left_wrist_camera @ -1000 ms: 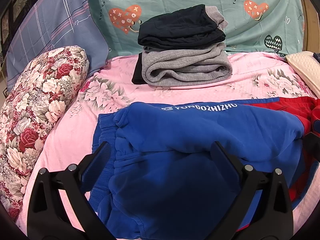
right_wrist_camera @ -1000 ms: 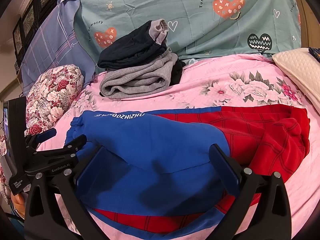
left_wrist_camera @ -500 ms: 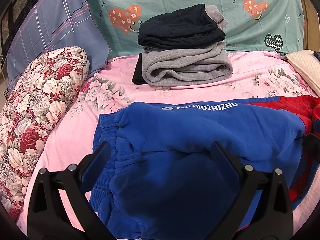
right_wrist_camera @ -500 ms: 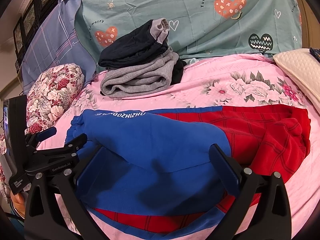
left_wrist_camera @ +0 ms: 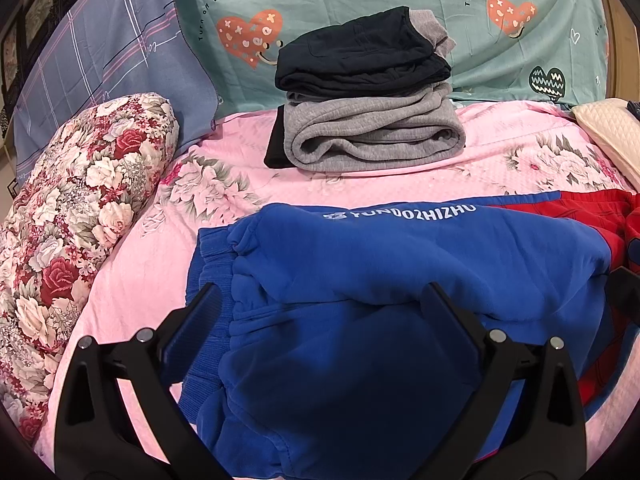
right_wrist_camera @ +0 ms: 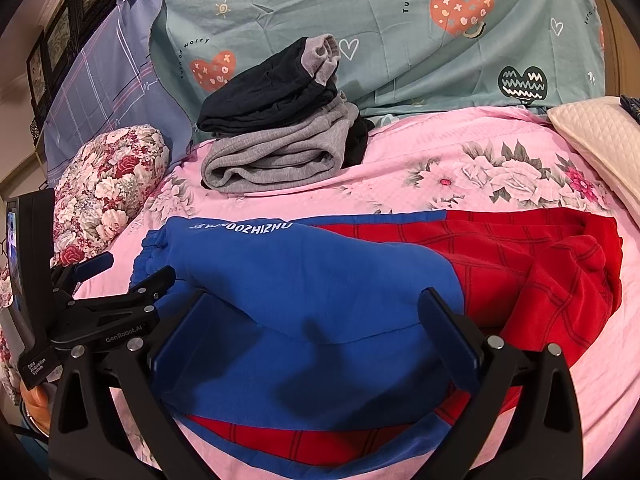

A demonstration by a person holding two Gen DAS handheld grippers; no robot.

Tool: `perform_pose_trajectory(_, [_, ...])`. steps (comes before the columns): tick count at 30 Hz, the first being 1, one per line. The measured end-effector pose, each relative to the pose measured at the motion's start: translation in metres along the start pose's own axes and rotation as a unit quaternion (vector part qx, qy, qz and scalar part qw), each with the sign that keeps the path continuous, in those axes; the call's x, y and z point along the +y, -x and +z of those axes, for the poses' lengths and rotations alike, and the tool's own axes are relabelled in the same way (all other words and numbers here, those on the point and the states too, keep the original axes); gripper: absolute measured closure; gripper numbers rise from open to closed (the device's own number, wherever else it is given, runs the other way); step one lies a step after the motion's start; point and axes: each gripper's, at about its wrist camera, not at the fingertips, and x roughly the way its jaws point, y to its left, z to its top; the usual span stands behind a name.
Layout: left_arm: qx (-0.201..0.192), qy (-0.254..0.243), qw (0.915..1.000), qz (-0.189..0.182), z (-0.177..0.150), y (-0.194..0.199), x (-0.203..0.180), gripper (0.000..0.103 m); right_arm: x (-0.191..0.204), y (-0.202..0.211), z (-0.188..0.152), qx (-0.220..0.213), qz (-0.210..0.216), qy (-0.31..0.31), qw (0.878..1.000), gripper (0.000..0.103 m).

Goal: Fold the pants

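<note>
Blue and red pants point(left_wrist_camera: 360, 280) lie across the pink floral bed sheet point(left_wrist_camera: 240, 168), blue waist end to the left, red checked part to the right point(right_wrist_camera: 540, 272). White lettering runs along the far blue edge. My left gripper point(left_wrist_camera: 320, 312) is open, hovering over the blue waist end. My right gripper point(right_wrist_camera: 316, 312) is open over the blue middle part, holding nothing. The left gripper also shows in the right wrist view point(right_wrist_camera: 120, 280) at the left, by the waistband.
A stack of folded grey and black pants point(left_wrist_camera: 368, 96) sits at the back against a teal pillow point(left_wrist_camera: 500, 20). A floral bolster point(left_wrist_camera: 80, 208) lies at left, a blue plaid pillow point(left_wrist_camera: 112, 60) behind it, a cream quilted cushion point(right_wrist_camera: 600, 144) at right.
</note>
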Motion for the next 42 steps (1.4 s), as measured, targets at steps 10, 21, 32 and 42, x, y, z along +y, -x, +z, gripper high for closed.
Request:
perform_pose_trajectory(10, [0.006,0.001,1.0,-0.005,-0.001,-0.003,0.0,0.002,0.001,0.001,0.001,-0.002,-0.001,0.002,1.0,0.001])
perform_pose_trajectory(21, [0.04,0.073,0.9907,-0.108,0.002,0.037,0.066,0.002,-0.067,0.078,0.031,-0.035,-0.014,-0.07,0.997,0.001])
perform_pose_trajectory(32, [0.162,0.161,0.9598,-0.164,-0.066,0.026,0.14,0.002,-0.198,0.098,-0.018,0.076,-0.082,-0.228,0.967,0.001])
perform_pose_trajectory(42, [0.218,0.236,0.9186,-0.23,-0.085,0.009,0.138,0.002,-0.111,-0.016,0.016,0.169,-0.184,-0.052,0.967,0.003])
